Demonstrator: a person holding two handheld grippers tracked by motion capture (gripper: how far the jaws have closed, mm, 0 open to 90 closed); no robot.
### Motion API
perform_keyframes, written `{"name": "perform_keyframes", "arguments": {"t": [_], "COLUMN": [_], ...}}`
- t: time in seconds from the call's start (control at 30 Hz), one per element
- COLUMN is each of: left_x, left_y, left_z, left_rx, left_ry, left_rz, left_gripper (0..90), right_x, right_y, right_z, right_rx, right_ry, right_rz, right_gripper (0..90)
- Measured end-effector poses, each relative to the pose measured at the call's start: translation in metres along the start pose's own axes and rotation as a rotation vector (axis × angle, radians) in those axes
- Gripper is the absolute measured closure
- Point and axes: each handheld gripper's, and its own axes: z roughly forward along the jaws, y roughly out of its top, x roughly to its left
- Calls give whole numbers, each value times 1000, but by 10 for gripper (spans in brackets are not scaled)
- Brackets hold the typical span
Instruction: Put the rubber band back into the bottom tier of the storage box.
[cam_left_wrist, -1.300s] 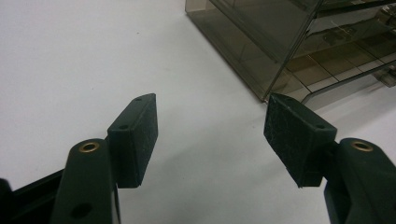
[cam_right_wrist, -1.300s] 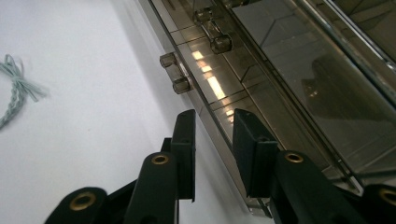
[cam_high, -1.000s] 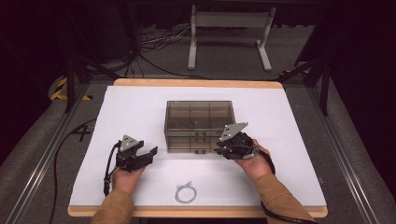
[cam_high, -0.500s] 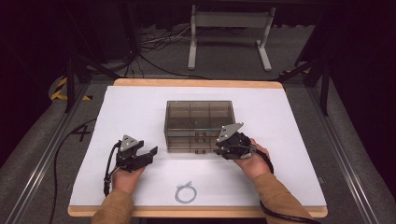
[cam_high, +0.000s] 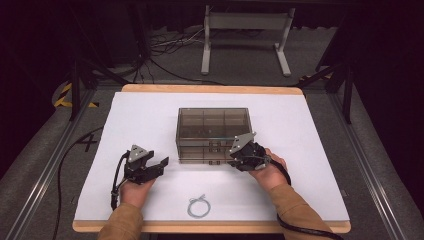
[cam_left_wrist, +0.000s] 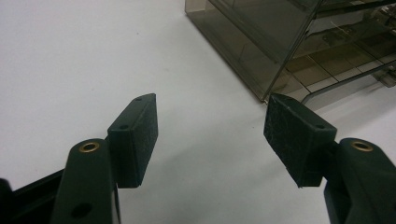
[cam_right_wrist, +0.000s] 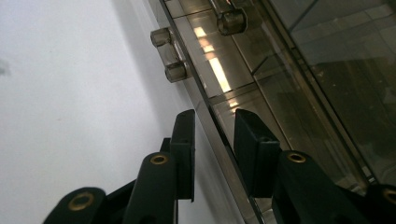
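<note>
Two hand-held tools at a smoky clear compartment box on a white-covered bench, seen from above.

At lower left of the high view, the left tool rests on the bench with its jaws spread wide and empty, apart from the box. A small wire ring lies at lower centre. The compartment box sits mid-frame. Right of centre, the right tool has its jaws narrowed astride the box's front lid edge, near the latch.
</note>
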Motion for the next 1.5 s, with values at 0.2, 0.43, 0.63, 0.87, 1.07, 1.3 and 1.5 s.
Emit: {"name": "perform_keyframes", "arguments": {"t": [0.2,0.43,0.63,0.87,1.07,1.3,1.5], "left_x": [0,0,0,0,0,0,0], "left_y": [0,-1,-1,-1,-1,-1,-1], "left_z": [0,-1,-1,-1,-1,-1,-1], "left_rx": [2,0,0,0,-1,-1,0], "left_ry": [1,-1,-1,-2,-1,-1,-1], "left_rz": [2,-1,-1,-2,-2,-2,-2], "left_gripper": [359,359,358,358,358,358,358], "right_x": [-1,-3,-3,-1,2,8,14], "right_y": [0,1,2,3,4,5,5], "right_z": [3,7,8,6,4,1,-1], "right_rx": [31,56,75,90,108,124,135], "right_ry": [-2,0,1,11,17,41,57], "right_rz": [-25,-35,-42,-53,-68,-84,-106], "right_gripper": [696,699,712,745,766,784,795]}}
